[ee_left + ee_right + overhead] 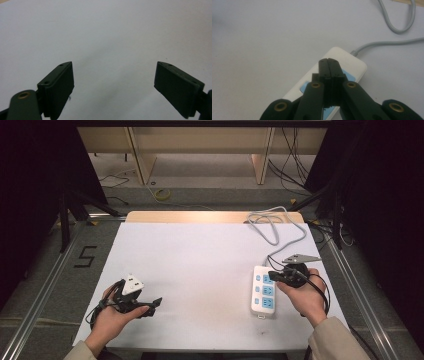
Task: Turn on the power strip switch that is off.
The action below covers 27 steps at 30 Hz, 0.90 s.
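A white power strip (261,296) with blue sockets lies on the right side of the white table (200,265); its grey cable (274,226) loops toward the far edge. My right gripper (272,274) hovers over the strip's far end, jaws pressed together with nothing between them. In the right gripper view the shut tips (328,61) sit above the power strip (344,60), close to where the cable (387,42) leaves it. My left gripper (152,305) rests low at the front left, open. Its jaws (113,85) stand wide apart over bare tabletop.
A wooden strip (200,217) edges the table's far side. Dark stands and loose cables (160,194) occupy the floor beyond. Metal rails (45,285) run along both sides of the table.
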Each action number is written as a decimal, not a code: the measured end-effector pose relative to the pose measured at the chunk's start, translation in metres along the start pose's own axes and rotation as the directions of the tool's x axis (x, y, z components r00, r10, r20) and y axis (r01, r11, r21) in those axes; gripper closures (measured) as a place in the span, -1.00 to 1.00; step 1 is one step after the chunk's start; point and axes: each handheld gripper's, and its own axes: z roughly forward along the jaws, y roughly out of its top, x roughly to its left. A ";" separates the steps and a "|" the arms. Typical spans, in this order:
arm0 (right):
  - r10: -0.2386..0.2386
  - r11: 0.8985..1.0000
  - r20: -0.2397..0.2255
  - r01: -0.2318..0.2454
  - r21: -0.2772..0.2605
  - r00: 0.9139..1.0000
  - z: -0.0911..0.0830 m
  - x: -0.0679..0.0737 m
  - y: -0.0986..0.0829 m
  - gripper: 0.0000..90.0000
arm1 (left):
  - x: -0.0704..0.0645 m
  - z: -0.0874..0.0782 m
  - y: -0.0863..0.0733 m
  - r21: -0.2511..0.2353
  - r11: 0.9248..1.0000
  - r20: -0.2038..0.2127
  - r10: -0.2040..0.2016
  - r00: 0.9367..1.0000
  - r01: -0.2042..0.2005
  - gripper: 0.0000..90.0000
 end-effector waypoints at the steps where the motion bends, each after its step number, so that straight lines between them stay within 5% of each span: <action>1: 0.002 1.000 0.002 -0.002 0.001 1.000 0.001 0.000 0.001 1.00 | 0.000 0.000 0.000 0.000 1.000 0.001 0.001 1.000 -0.001 -0.65; 27: 0.010 0.998 0.005 -0.010 0.060 1.000 0.011 0.003 0.016 1.00 | -0.001 0.001 0.001 -0.006 1.000 -0.001 0.000 1.000 0.000 -0.65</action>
